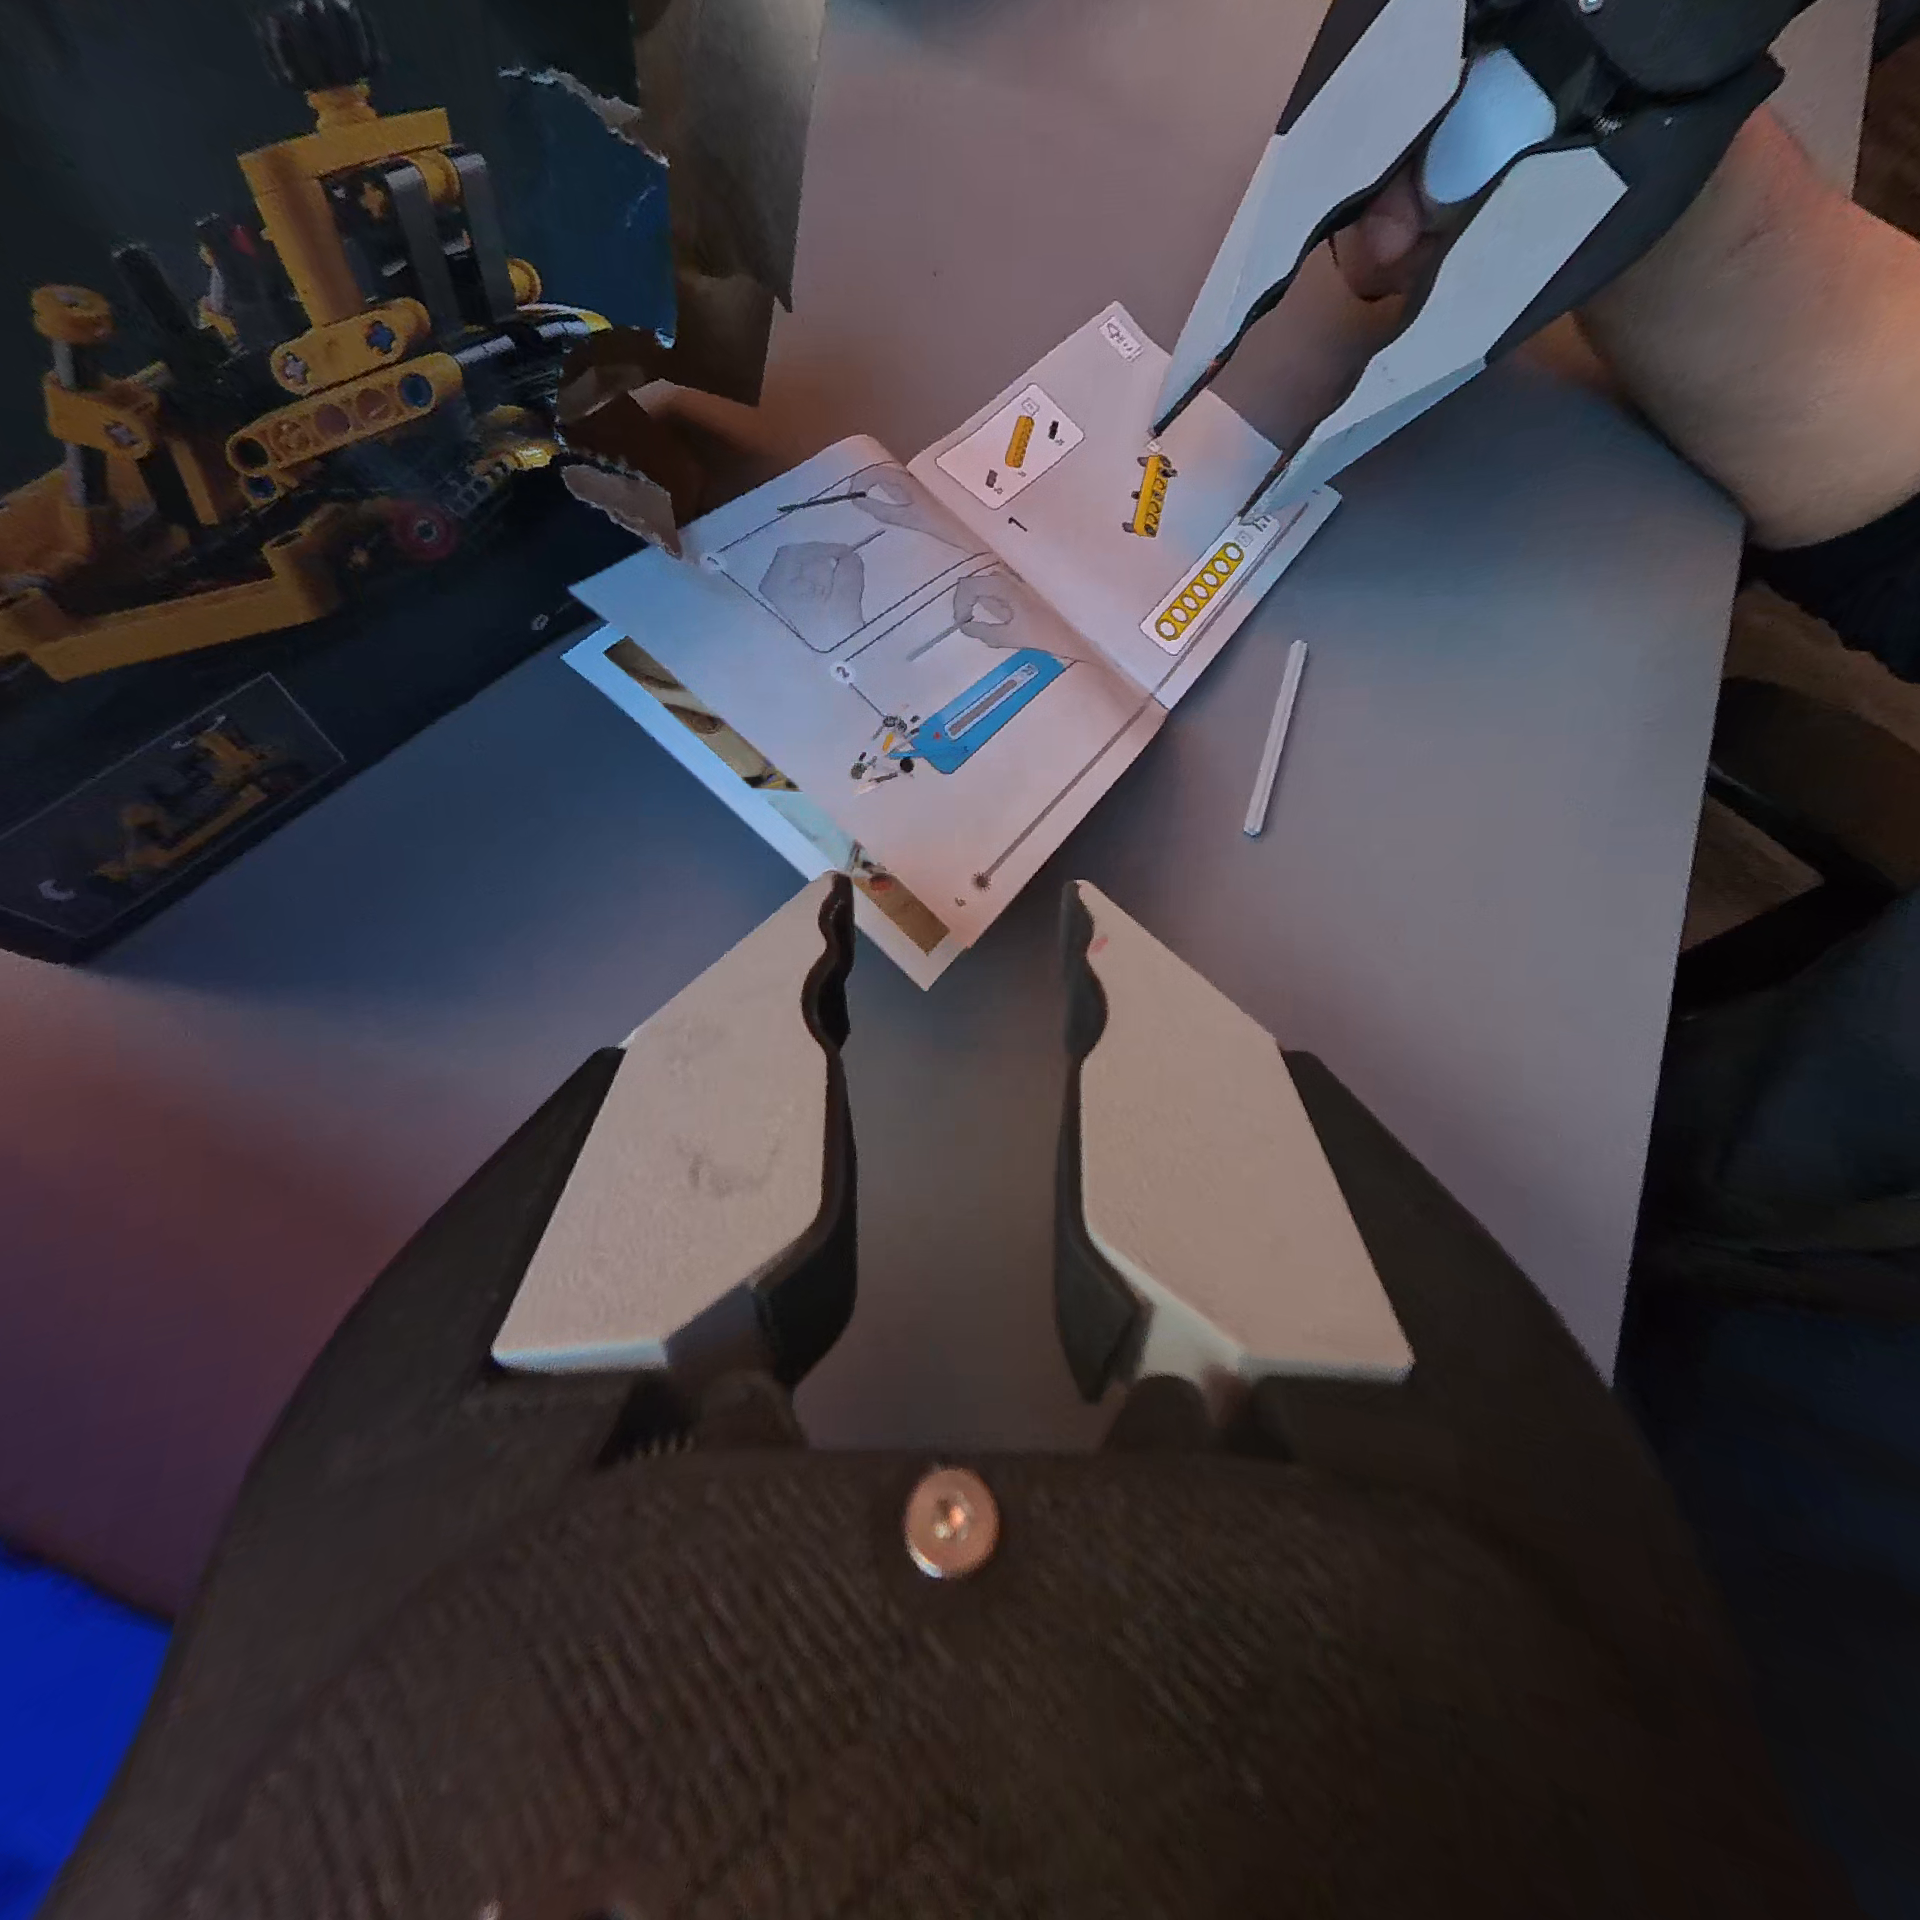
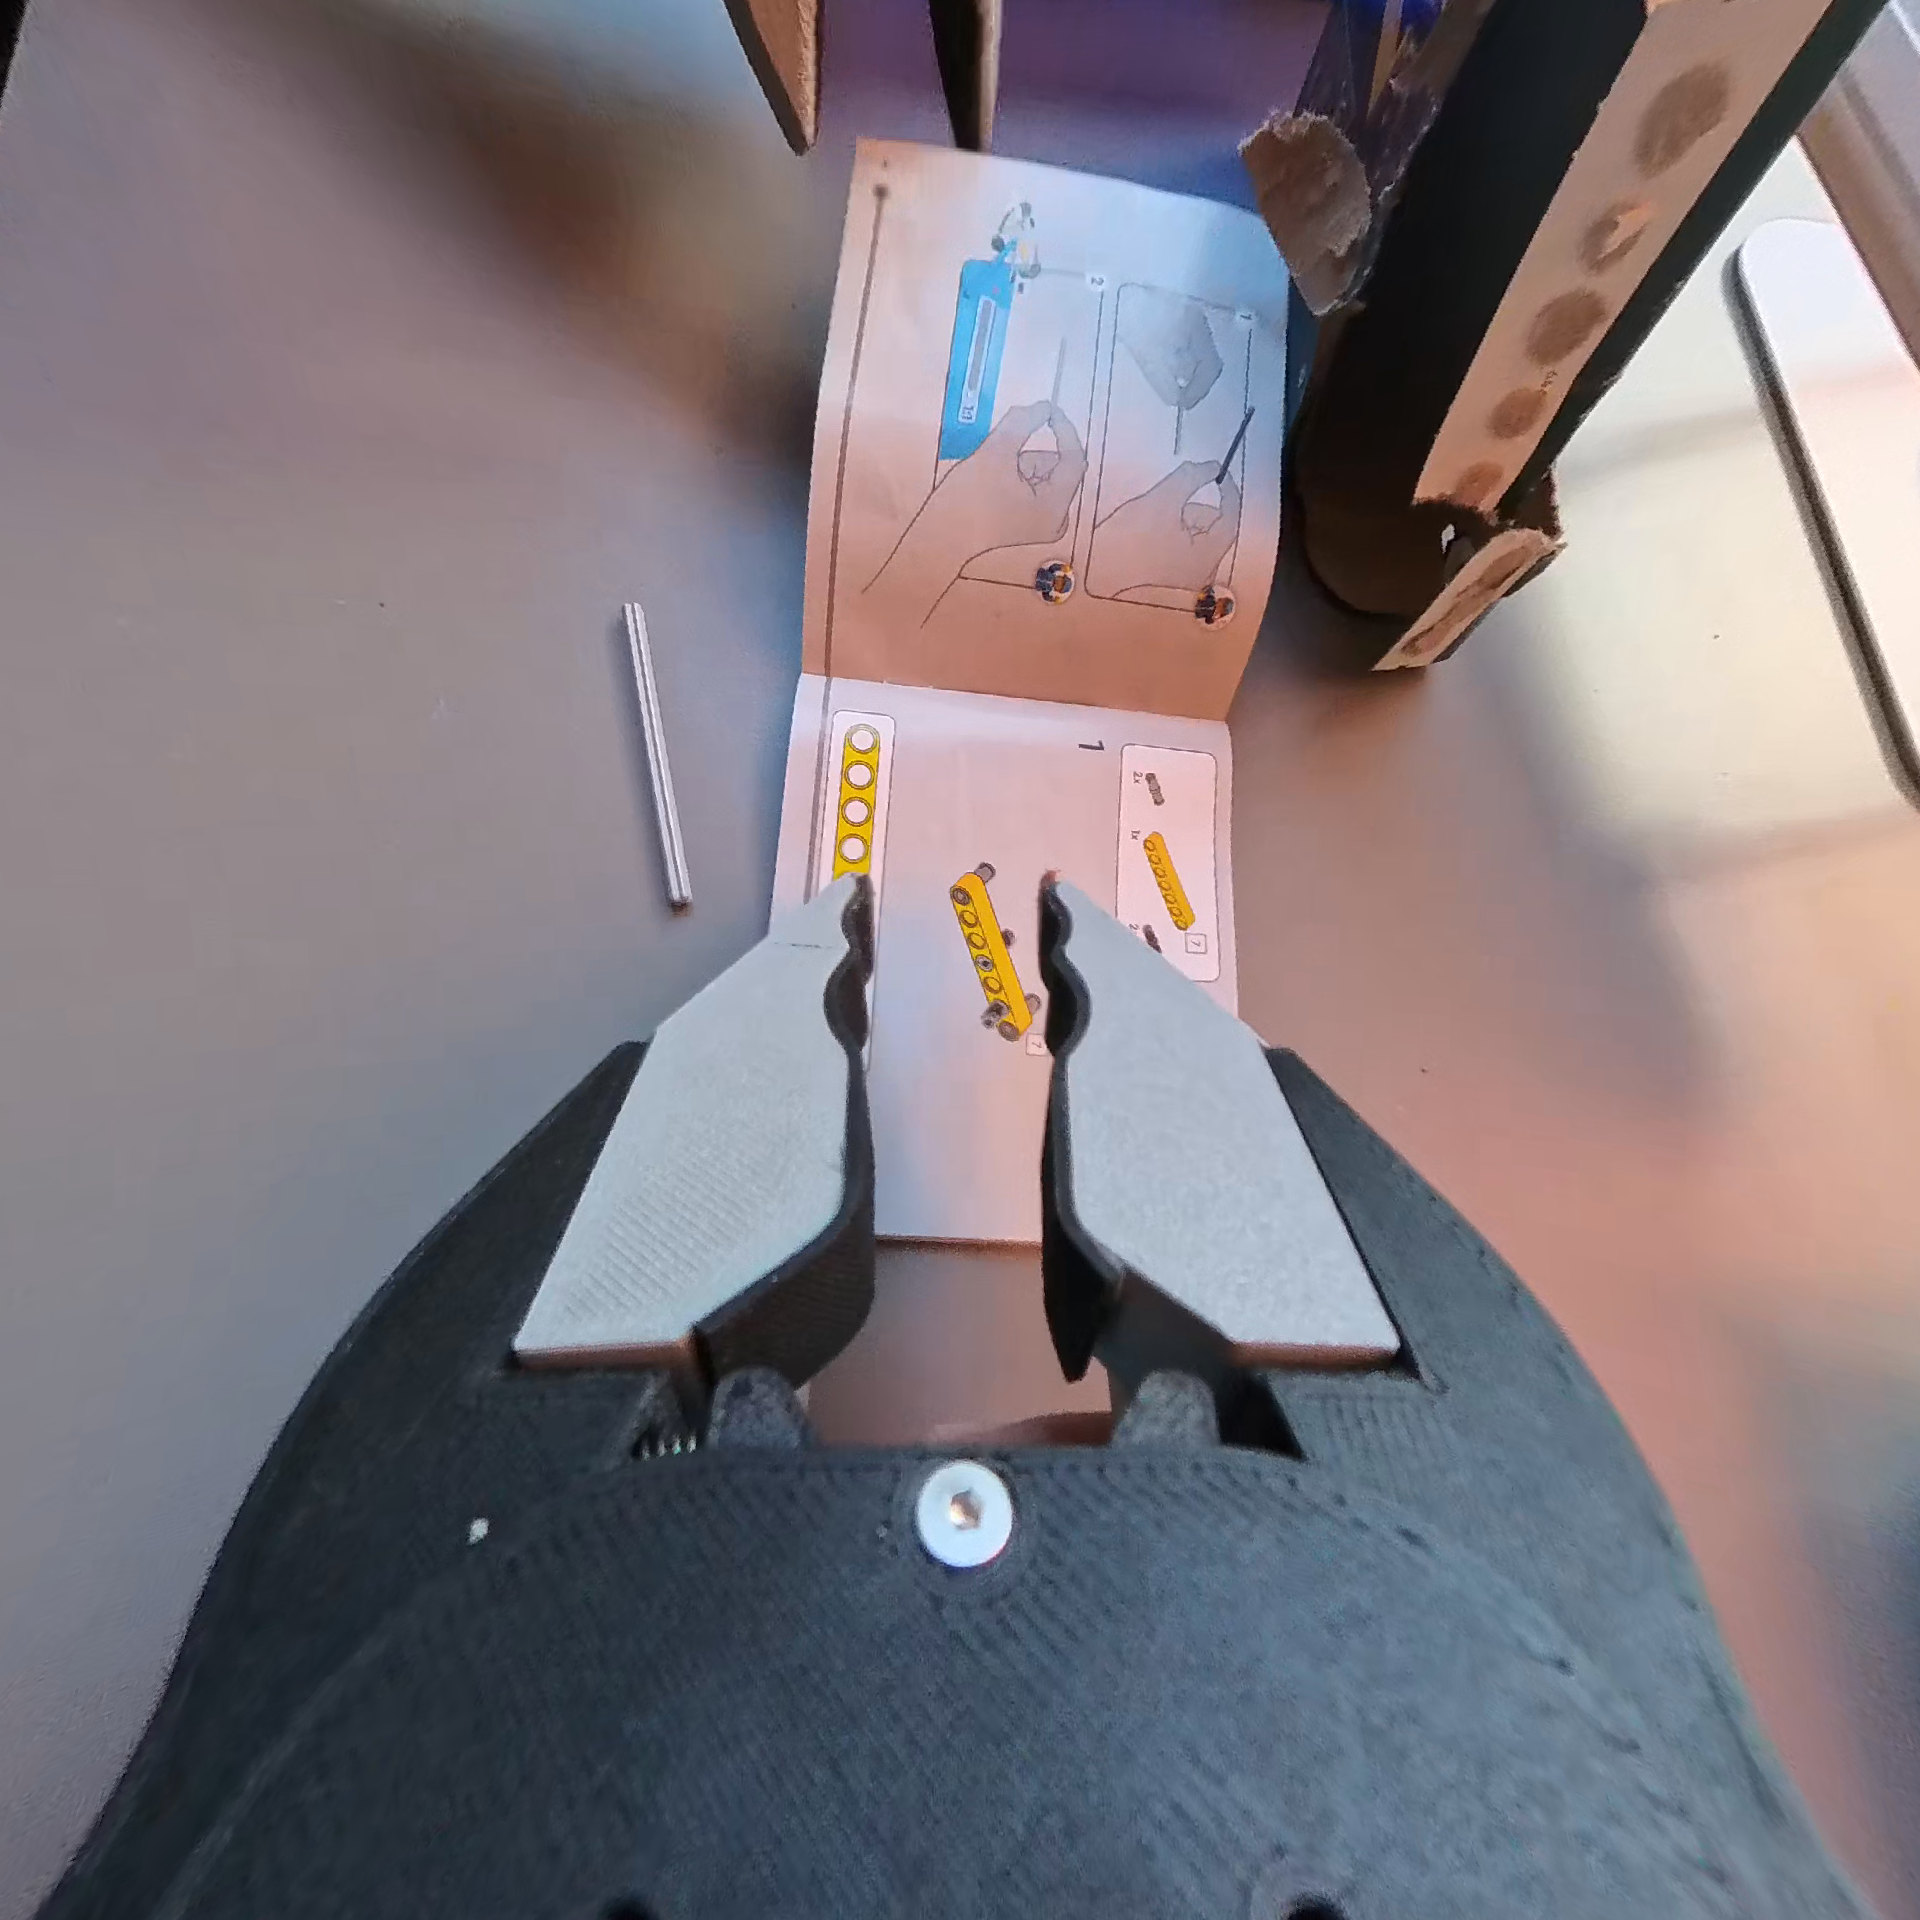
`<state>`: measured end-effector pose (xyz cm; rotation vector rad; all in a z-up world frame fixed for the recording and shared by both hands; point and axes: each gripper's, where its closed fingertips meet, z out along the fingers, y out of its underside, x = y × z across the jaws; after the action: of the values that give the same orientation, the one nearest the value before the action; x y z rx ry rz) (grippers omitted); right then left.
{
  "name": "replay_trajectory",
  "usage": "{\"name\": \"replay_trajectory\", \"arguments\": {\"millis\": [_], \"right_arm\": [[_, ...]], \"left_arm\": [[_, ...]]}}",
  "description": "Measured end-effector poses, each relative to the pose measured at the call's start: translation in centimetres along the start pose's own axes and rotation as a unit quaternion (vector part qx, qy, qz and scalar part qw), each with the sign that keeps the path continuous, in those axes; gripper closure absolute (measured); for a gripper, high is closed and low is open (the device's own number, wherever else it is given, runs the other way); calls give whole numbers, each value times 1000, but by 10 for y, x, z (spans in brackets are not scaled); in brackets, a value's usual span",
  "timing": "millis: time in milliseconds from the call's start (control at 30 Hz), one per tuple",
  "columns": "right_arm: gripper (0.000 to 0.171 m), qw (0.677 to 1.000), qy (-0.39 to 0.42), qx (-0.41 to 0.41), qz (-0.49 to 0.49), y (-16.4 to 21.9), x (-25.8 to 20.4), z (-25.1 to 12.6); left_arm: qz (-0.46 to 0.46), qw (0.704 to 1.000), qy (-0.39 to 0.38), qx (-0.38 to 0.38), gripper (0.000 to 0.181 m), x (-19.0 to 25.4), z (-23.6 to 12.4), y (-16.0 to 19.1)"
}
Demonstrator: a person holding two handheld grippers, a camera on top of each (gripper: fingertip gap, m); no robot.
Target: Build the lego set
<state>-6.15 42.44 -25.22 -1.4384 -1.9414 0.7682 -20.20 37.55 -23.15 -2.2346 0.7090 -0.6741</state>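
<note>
An instruction booklet (image 1: 935, 623) lies open on the grey table (image 1: 1455, 883); it also shows in the right wrist view (image 2: 1039, 468). Its pages show printed drawings of a yellow beam and hands. A thin grey axle rod (image 1: 1276, 738) lies on the table beside the booklet, to the left in the right wrist view (image 2: 655, 753). My right gripper (image 2: 954, 885) is open and empty, its tips over the booklet's step page; it shows from above in the left wrist view (image 1: 1210, 468). My left gripper (image 1: 956, 899) is open and empty at the booklet's near corner.
The torn Lego box (image 1: 260, 416) with a yellow machine pictured stands at the left of the booklet, and to the right in the right wrist view (image 2: 1507, 364). A white flat object (image 2: 1818, 468) lies far right. A person's arm (image 1: 1766, 364) holds the right gripper. Left tips to right tips: about 15 cm. The thin grey axle rod (image 1: 1276, 738) is closer to my right gripper, around 6 cm from its tips; the left tips are 12 cm off. It turns up in the right wrist view (image 2: 655, 724) as well.
</note>
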Motion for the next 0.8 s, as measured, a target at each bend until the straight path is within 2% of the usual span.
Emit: {"name": "replay_trajectory", "arguments": {"millis": [300,533,733,800], "right_arm": [[143,1000,-4,-5,1,2,-2,3],[143,1000,1,6,0,-5,-3,6],[142,999,28,7,21,-11,6,18],[142,999,33,-3,15,-8,8,22]], "left_arm": [[9,999,27,18,154,11,-2,-7],[-1,997,71,41,154,24,1,-14],[3,989,87,120,155,44,15,-48],[23,990,74,122,157,51,27,-51]]}}
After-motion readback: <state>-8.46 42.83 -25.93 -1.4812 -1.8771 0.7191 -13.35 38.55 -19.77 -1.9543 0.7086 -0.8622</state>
